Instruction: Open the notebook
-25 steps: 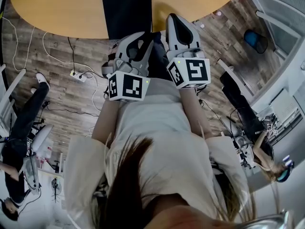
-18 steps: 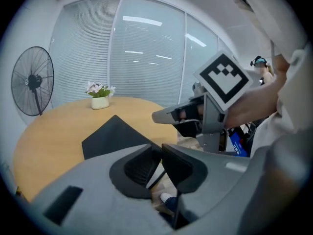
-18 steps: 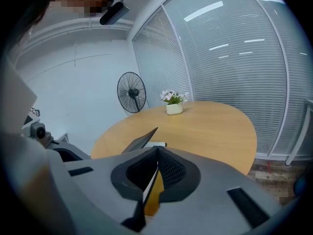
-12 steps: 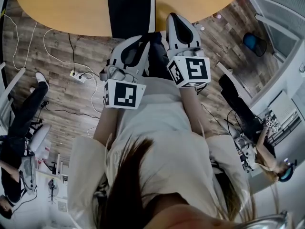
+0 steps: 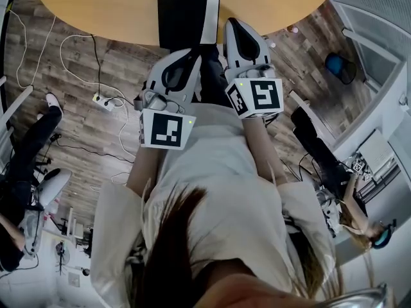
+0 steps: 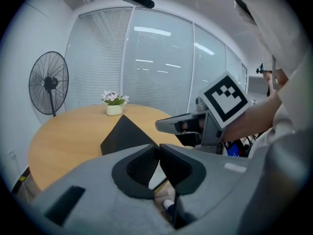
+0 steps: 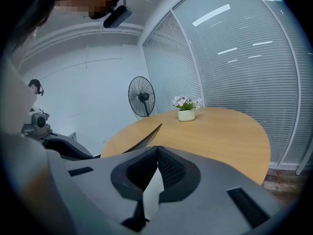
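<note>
- Left gripper point(image 6: 159, 147) hovers short of the table's point(image 5: 96, 8) near edge, over the floor point(image 5: 77, 108). Its jaws have just been closing; the tips now meet with nothing between them.
- Right gripper point(image 7: 157, 148) sits alongside, also off the table, jaws together and empty.
- The black notebook point(image 5: 183, 11) lies at the table's near edge, untouched.
- A flower pot point(image 7: 186, 112) sits on the table's far side, with a fan point(image 6: 48, 83) beyond the table.

head view looks steeply down; both gripper views face across the same table point(image 7: 220, 131).
</note>
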